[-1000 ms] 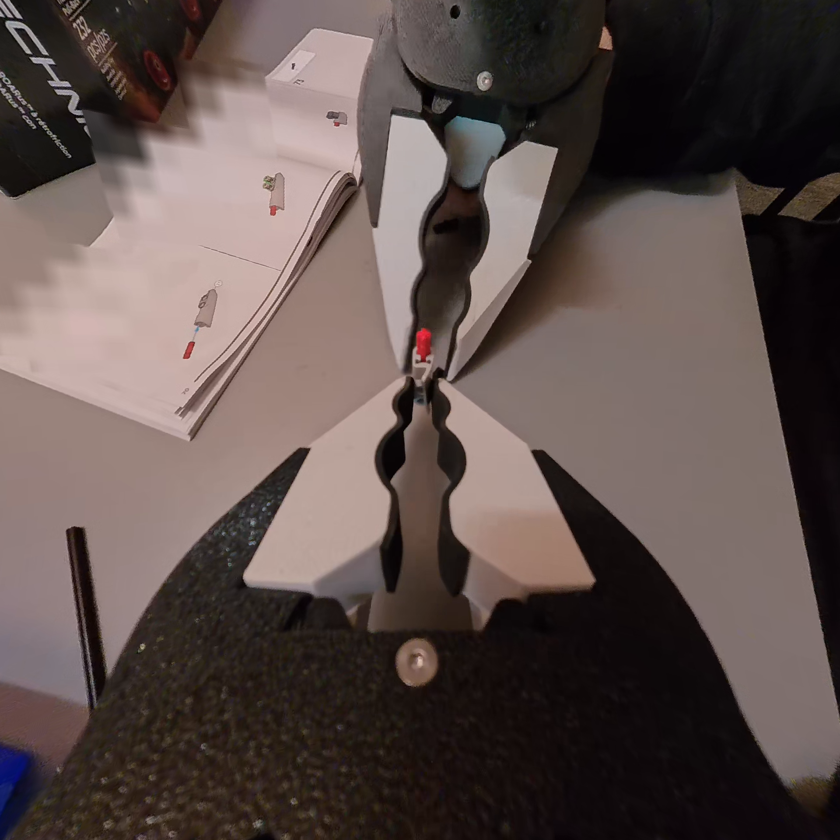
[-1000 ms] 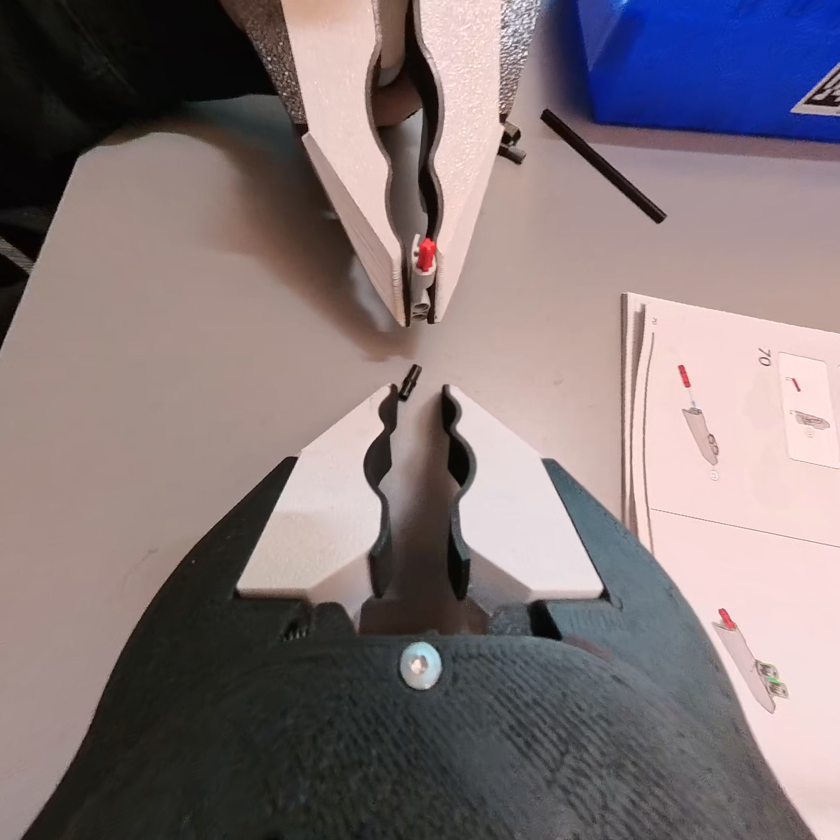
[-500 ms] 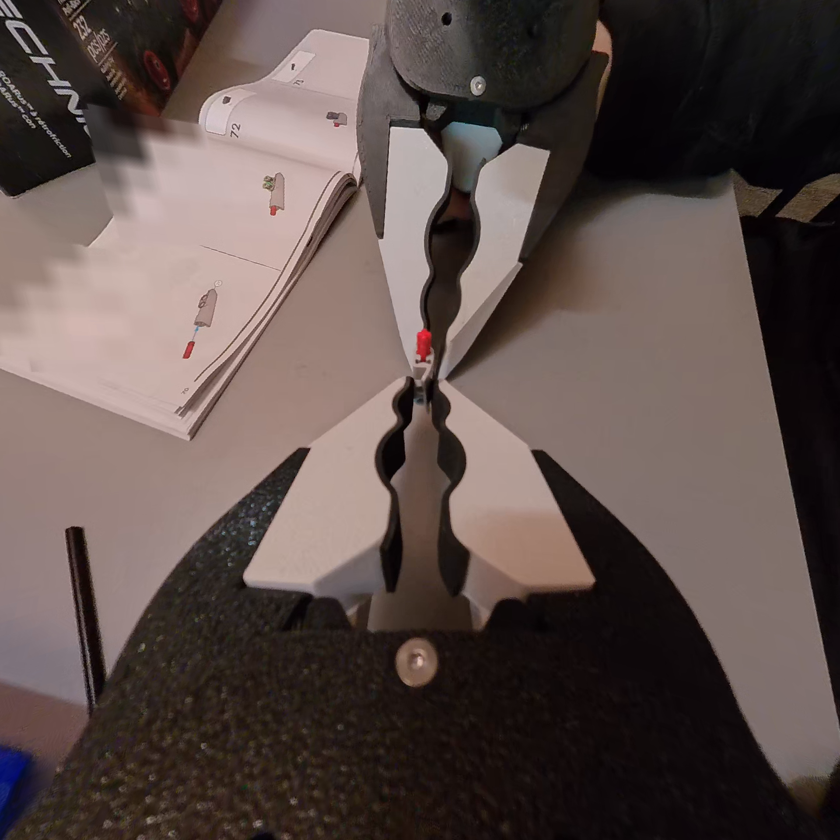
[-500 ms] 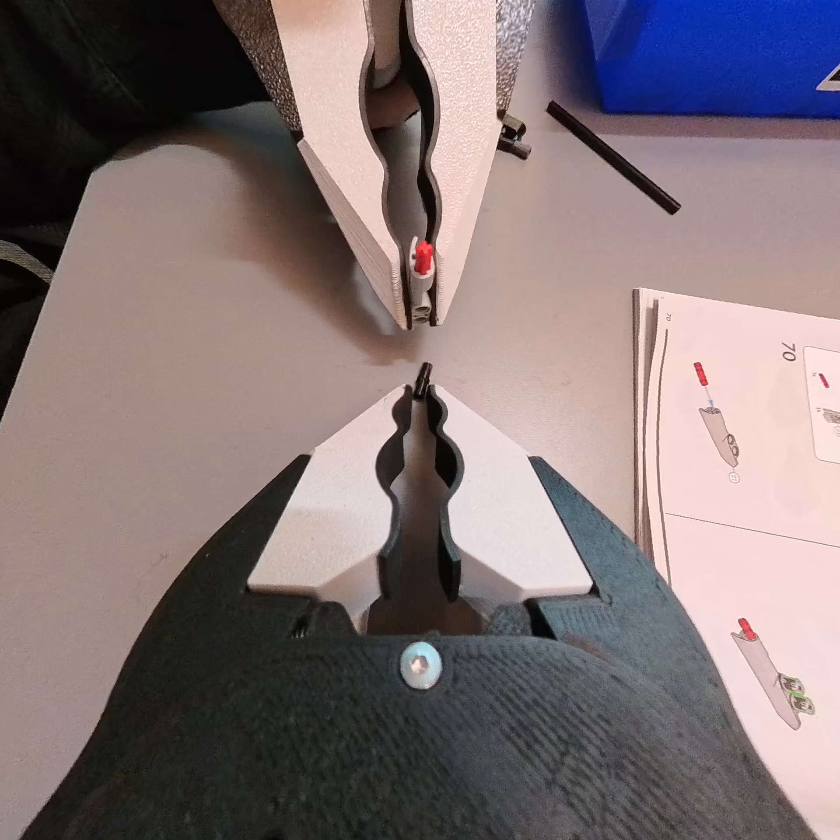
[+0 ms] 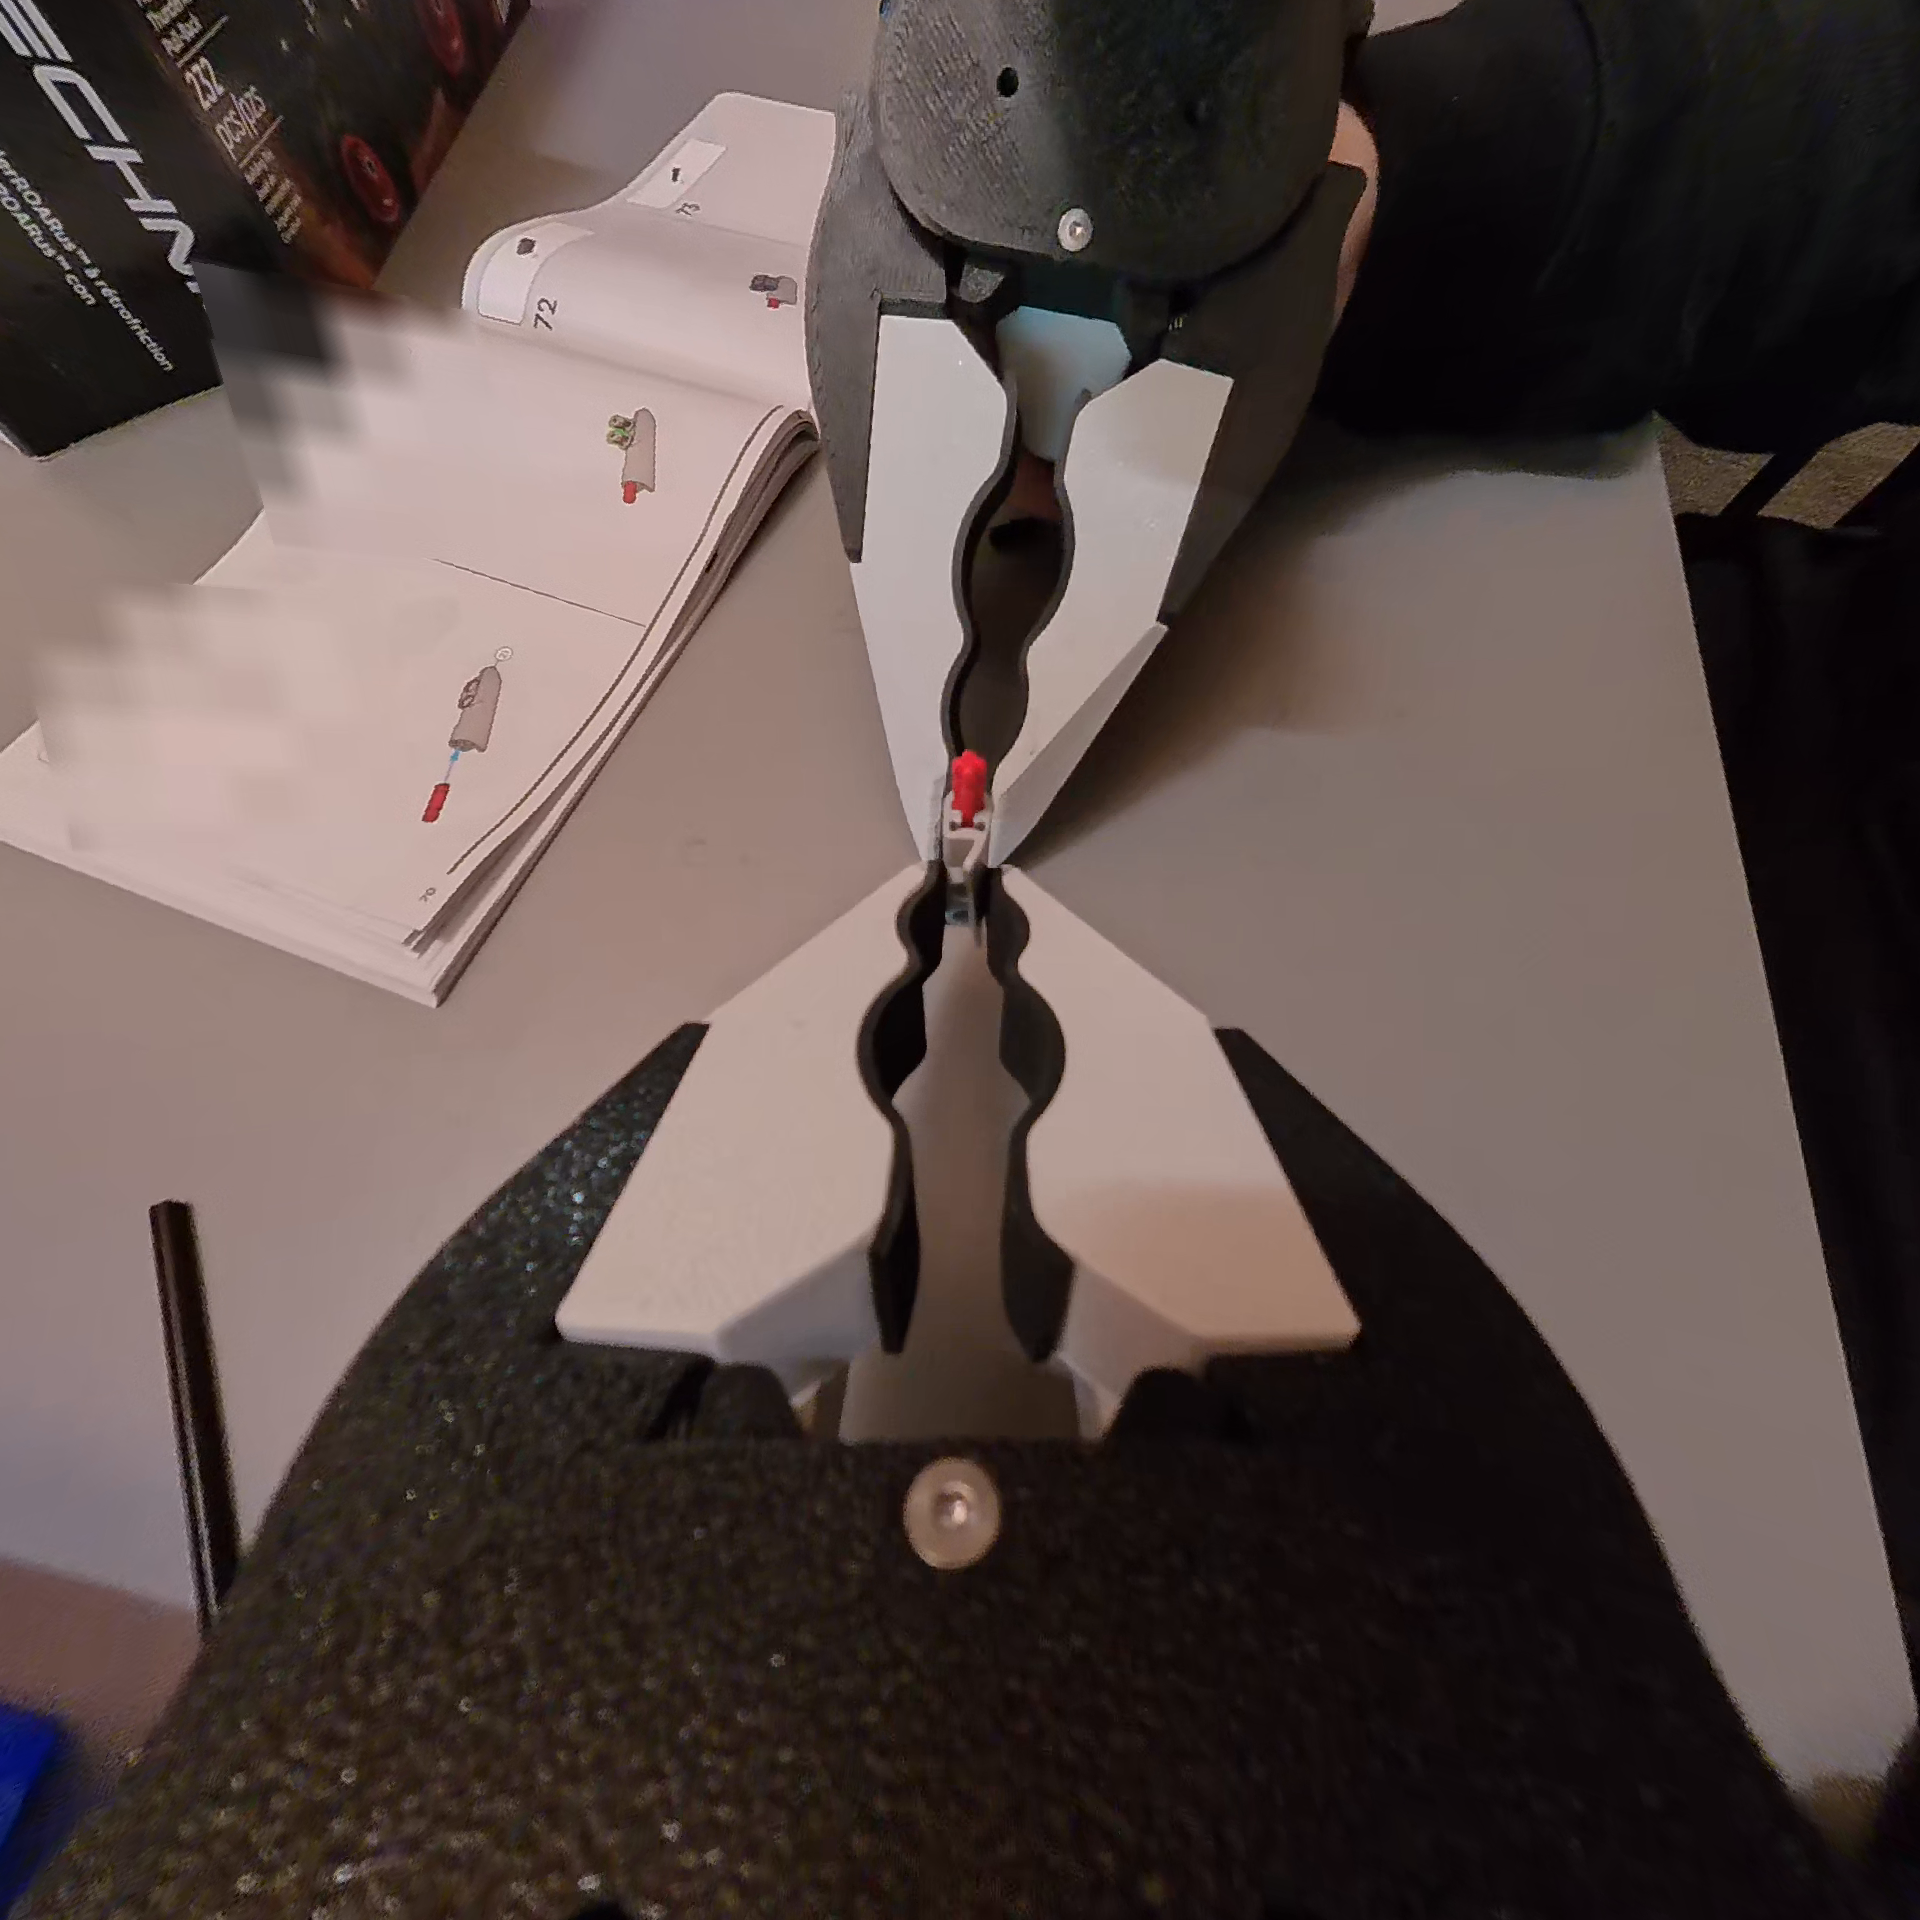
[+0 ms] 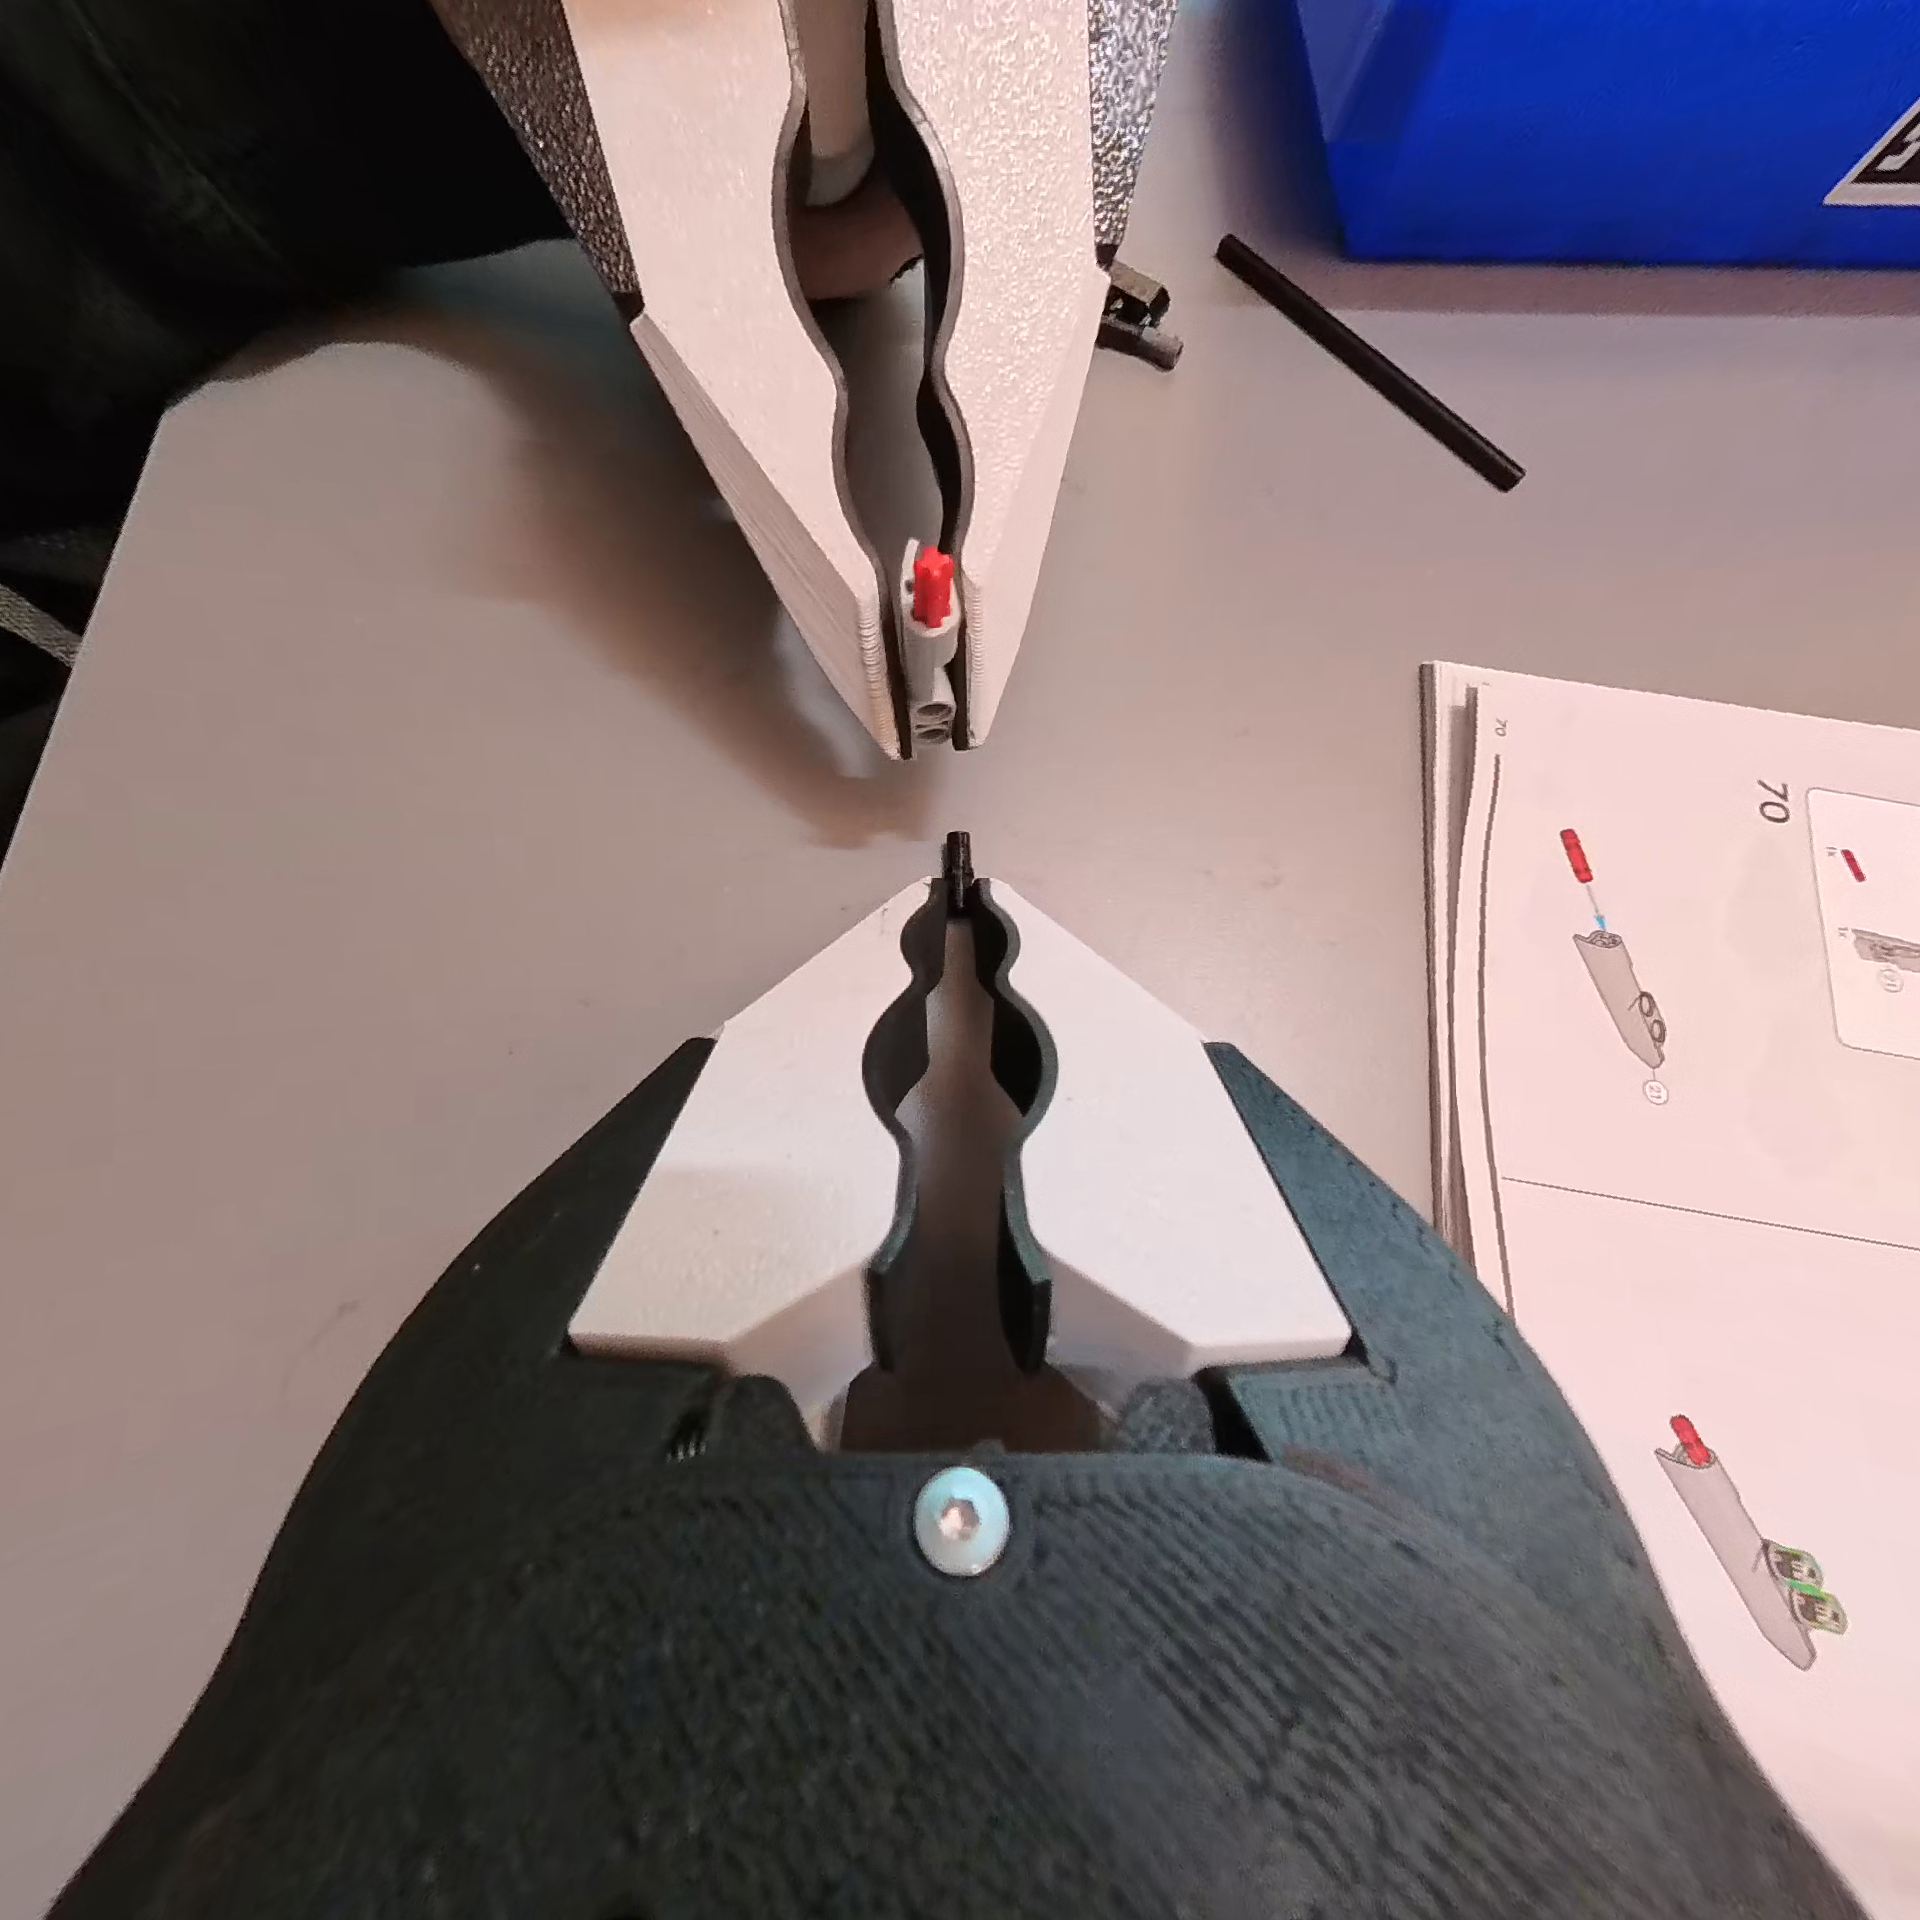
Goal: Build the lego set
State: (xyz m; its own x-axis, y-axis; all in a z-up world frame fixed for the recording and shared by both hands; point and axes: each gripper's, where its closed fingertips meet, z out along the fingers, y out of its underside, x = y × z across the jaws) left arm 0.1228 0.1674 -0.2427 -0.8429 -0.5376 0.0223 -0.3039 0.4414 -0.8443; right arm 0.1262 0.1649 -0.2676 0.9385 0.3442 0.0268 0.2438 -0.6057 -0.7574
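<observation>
My left gripper [image 5: 961, 883] is shut on a small grey Lego piece [image 6: 928, 675] with a red pin [image 6: 932, 584] sticking out of its top. The right wrist view shows this gripper [image 6: 930, 743] tip-down over the grey table [image 6: 416, 935]. My right gripper [image 6: 958, 894] is shut on a short black pin [image 6: 958, 864]. The pin juts from its tips toward the two holes in the grey piece, a small gap away. In the left wrist view the right gripper [image 5: 964, 854] faces mine tip to tip, with the red pin [image 5: 968, 781] between.
An open instruction booklet [image 6: 1714, 1143] lies right of the grippers. A long black axle [image 6: 1371, 379], a small dark part [image 6: 1138, 322] and a blue box [image 6: 1610, 125] lie beyond. A black product box [image 5: 125, 208] stands behind the booklet [image 5: 468, 623]. The table edge [image 5: 1714, 727] is close. From either gripper's tips it is about 15 centimetres to the long black axle [image 6: 1371, 379]. The left camera catches it too, in the left wrist view [image 5: 224, 1418].
My right gripper was open beside the black pin on the table. It has closed on the pin, which now points at the grey piece. The left gripper has held still.
</observation>
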